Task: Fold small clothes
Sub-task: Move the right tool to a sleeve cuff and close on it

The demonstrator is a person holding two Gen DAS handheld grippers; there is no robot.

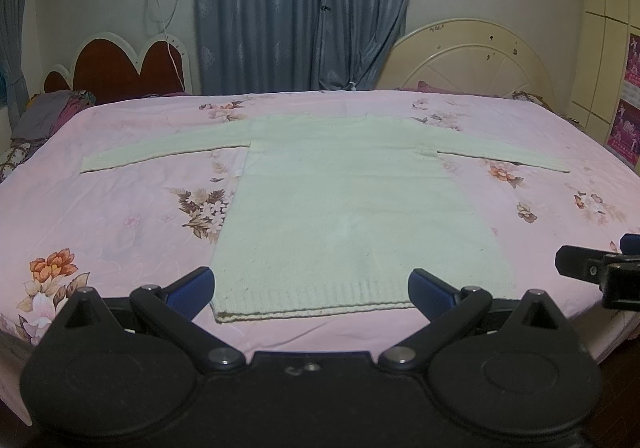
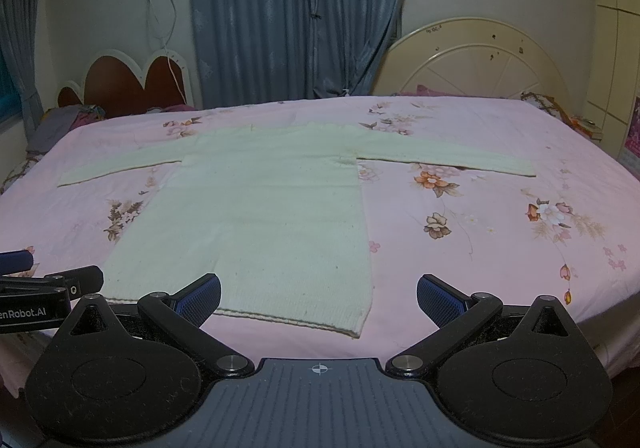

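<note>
Both claws, left (image 1: pixel 311 290) and right (image 2: pixel 319 298), are hovering spread apart and empty at the hem; sweater (image 1: pixel 344 216) is lying flat on the bed (image 1: pixel 132 224), unfolded; next, I'd judge, pinching a sleeve (image 2: pixel 448 160) inward.

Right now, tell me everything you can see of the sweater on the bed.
The sweater is a pale cream, long-sleeved knit with a ribbed hem. It lies flat and unfolded on the pink floral bedsheet, both sleeves stretched straight out sideways, the hem at the near edge of the bed and the neckline at the far end. Only the sheet touches it; the left gripper and right gripper are open, gripping nothing.
</note>
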